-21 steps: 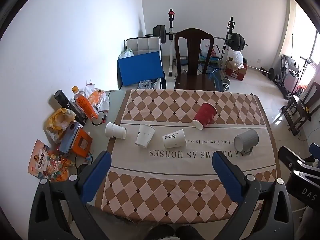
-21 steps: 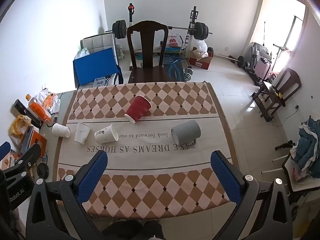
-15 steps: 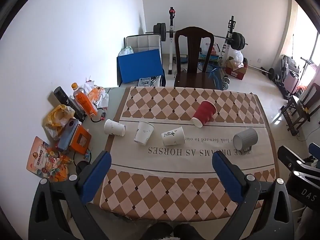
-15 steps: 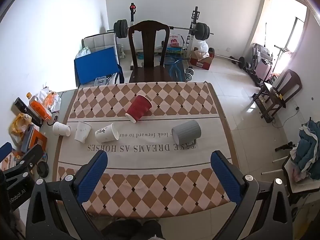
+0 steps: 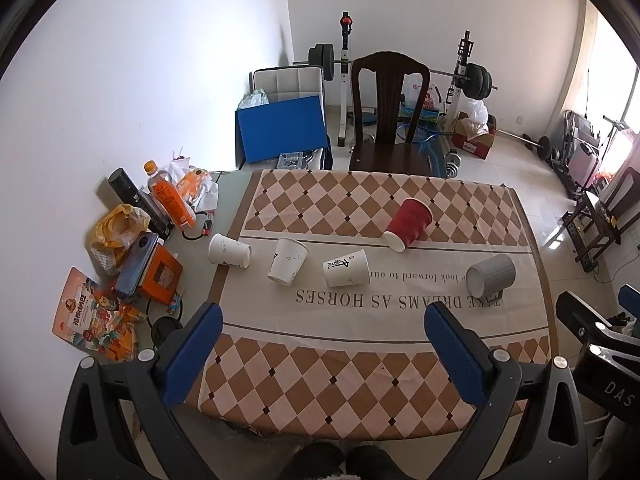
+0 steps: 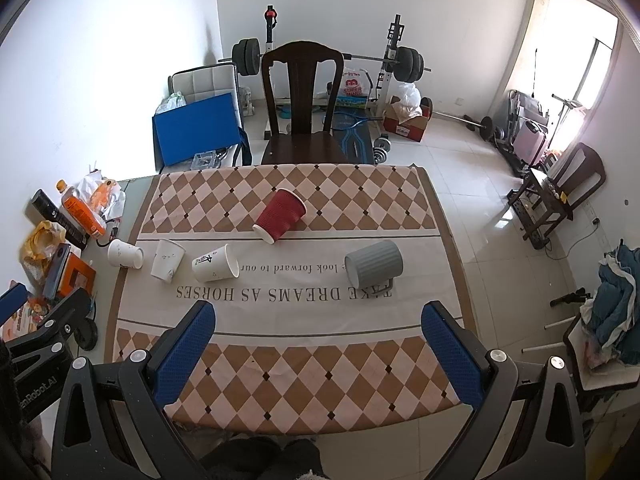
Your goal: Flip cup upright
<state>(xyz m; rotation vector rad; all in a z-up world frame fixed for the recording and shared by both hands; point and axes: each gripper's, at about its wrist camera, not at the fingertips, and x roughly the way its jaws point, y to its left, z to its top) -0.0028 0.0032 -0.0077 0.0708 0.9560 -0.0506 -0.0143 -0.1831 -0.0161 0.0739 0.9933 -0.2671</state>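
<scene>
Several cups lie on their sides on the checked tablecloth [image 5: 360,368]: a red paper cup [image 5: 409,223] [image 6: 281,215], a grey ribbed mug [image 5: 490,276] [image 6: 374,263], and three white paper cups [image 5: 229,251] [image 5: 288,261] [image 5: 346,268], also in the right wrist view [image 6: 125,253] [image 6: 168,260] [image 6: 215,264]. My left gripper [image 5: 322,344] is open and empty, high above the table's near edge. My right gripper [image 6: 319,338] is open and empty, also high above the near edge.
Clutter sits on the table's left end: an orange bottle [image 5: 170,196], a black can [image 5: 138,200], a yellow bag [image 5: 120,224], a phone on an orange box [image 5: 154,270], snack packets [image 5: 96,320]. A dark wooden chair [image 5: 386,120] stands behind the table. Gym gear lines the far wall.
Both grippers have risen and drawn back a little, so the table looks slightly farther away. The cups have not moved.
</scene>
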